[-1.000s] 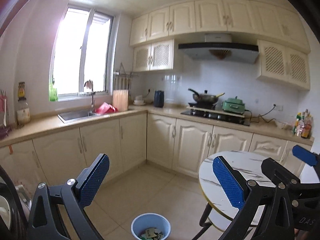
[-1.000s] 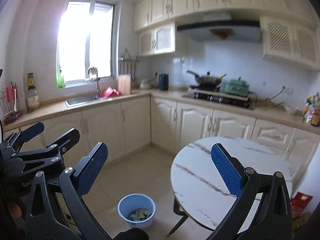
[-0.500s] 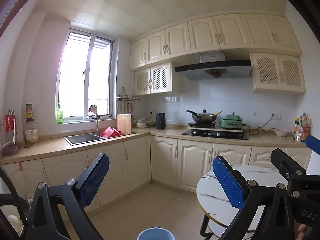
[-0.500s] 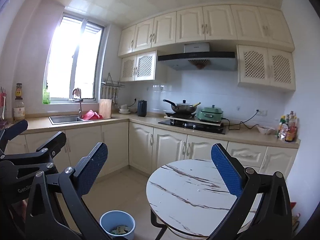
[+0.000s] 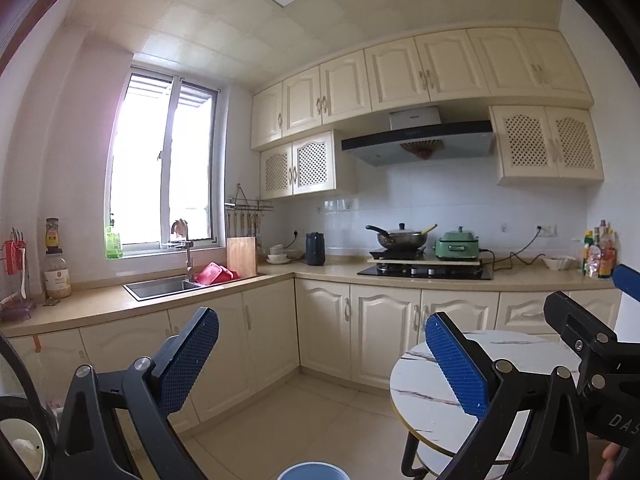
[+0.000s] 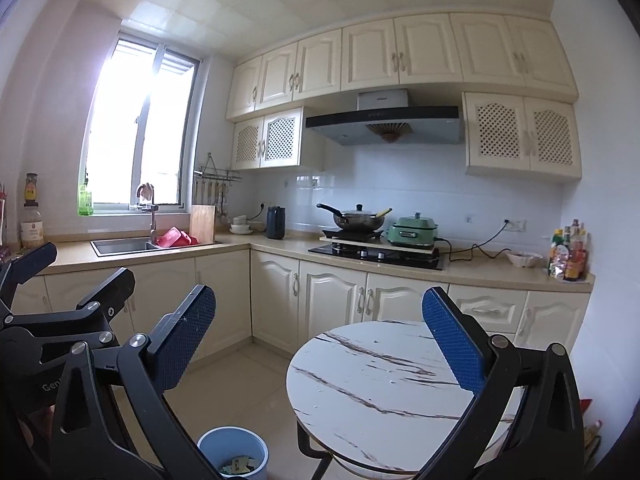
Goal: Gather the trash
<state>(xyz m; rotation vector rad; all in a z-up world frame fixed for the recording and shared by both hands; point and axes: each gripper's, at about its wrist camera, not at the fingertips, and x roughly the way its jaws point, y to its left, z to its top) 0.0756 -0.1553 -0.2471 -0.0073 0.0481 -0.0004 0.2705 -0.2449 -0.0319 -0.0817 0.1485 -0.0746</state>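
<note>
A blue trash bin [image 6: 234,454] stands on the floor left of the round marble table [image 6: 384,392]; paper scraps [image 6: 238,465] lie inside it. In the left wrist view only the blue trash bin's rim [image 5: 312,470] shows at the bottom edge. My left gripper [image 5: 320,364] is open and holds nothing, raised above the floor. My right gripper [image 6: 320,344] is also open and empty, held over the table's near left side. The left gripper's body [image 6: 60,320] shows at the left of the right wrist view.
Cream base cabinets [image 6: 332,304] run along two walls under a beige counter with a sink [image 6: 124,245], a hob with a wok [image 6: 356,218] and a green cooker [image 6: 412,232]. Bottles [image 6: 568,252] stand at the counter's right end. Tiled floor [image 6: 240,384] lies between table and cabinets.
Both grippers have tilted upward, so the ceiling shows and the bin has slid toward the bottom edge. Both stayed open and empty.
</note>
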